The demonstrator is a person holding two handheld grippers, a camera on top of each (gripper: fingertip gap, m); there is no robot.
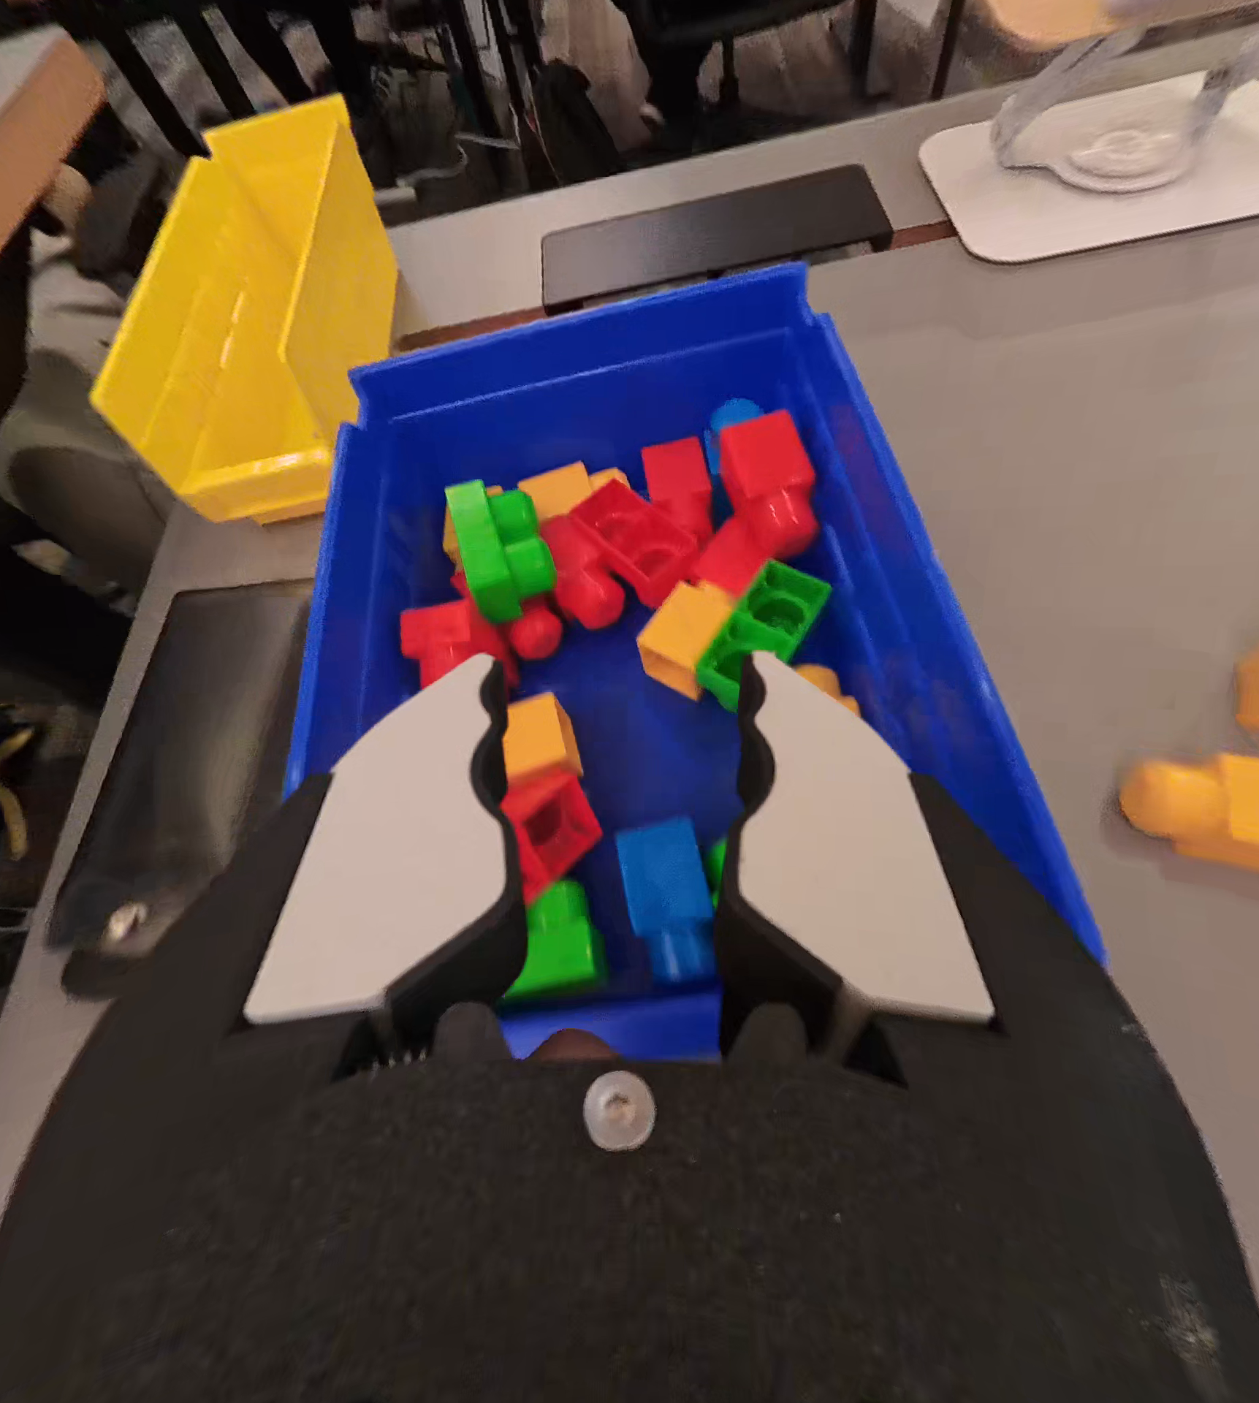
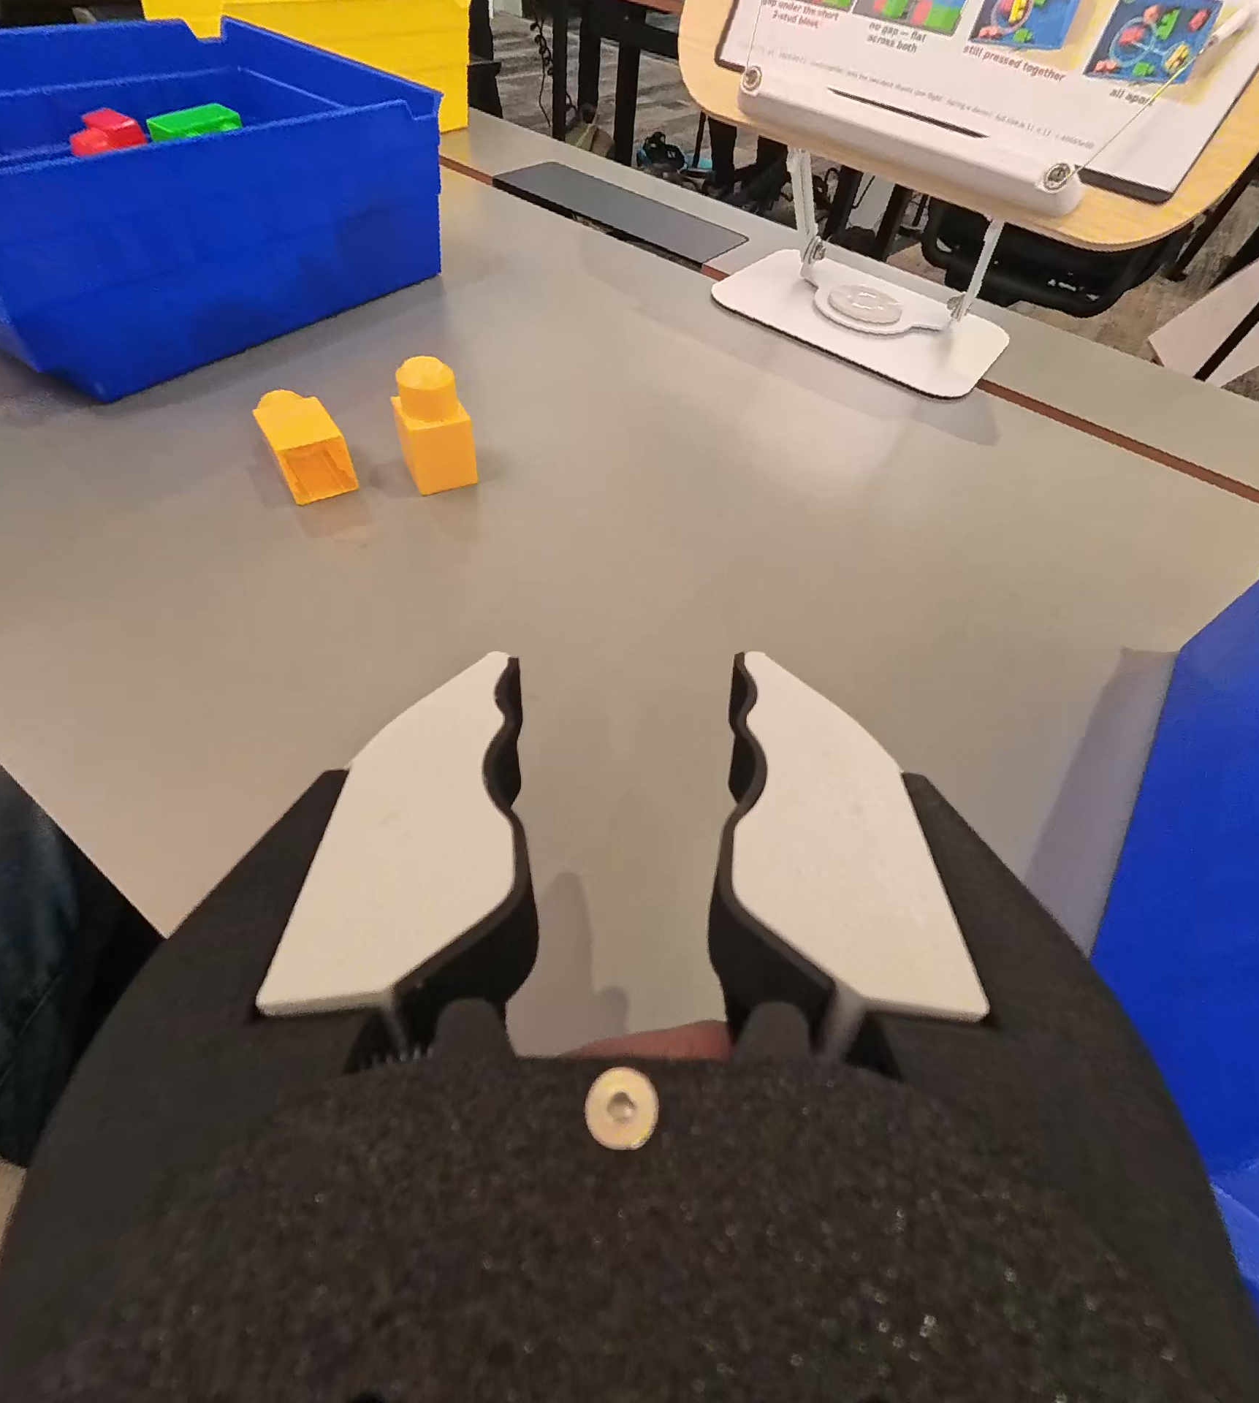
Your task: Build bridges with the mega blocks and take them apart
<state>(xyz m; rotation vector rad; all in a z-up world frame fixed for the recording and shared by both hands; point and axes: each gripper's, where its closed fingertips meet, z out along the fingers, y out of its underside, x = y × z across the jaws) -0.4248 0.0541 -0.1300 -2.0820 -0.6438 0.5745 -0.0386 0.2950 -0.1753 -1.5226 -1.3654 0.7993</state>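
Desk [image 2: 687, 531]: grey, carries all items below.

Blue bin [image 1: 907, 577]: on desk, far-left in right wrist view [image 2: 231, 250]. Holds loose mega blocks, approx. a dozen-plus, jumbled: red cluster [image 1: 634, 547] at centre, green block [image 1: 497, 547] tilted on edge to its left, blue block [image 1: 668, 888] lying flat toward near end, orange block [image 1: 539, 733] beside left finger.

Second blue bin [image 2: 1233, 873]: right edge of right wrist view, only its wall visible.

Yellow bin [image 1: 246, 326]: behind and left of blue bin, on its side, contents not visible.

Stand w/ instruction sheet [image 2: 861, 311]: white base on desk, far right; board tilted above it.

Left tool [image 1: 622, 676]: above the blue bin's near half, fingers spread apart, nothing between them.

Right tool [image 2: 624, 676]: over bare desk, fingers spread apart, nothing held.

Orange blocks x2, outside bin on desk, just beside each other, not touching: one upright [image 2: 435, 448], stud up; one on its side [image 2: 311, 455], hollow underside facing the camera. Both near the bin's front wall, well apart from the right tool.
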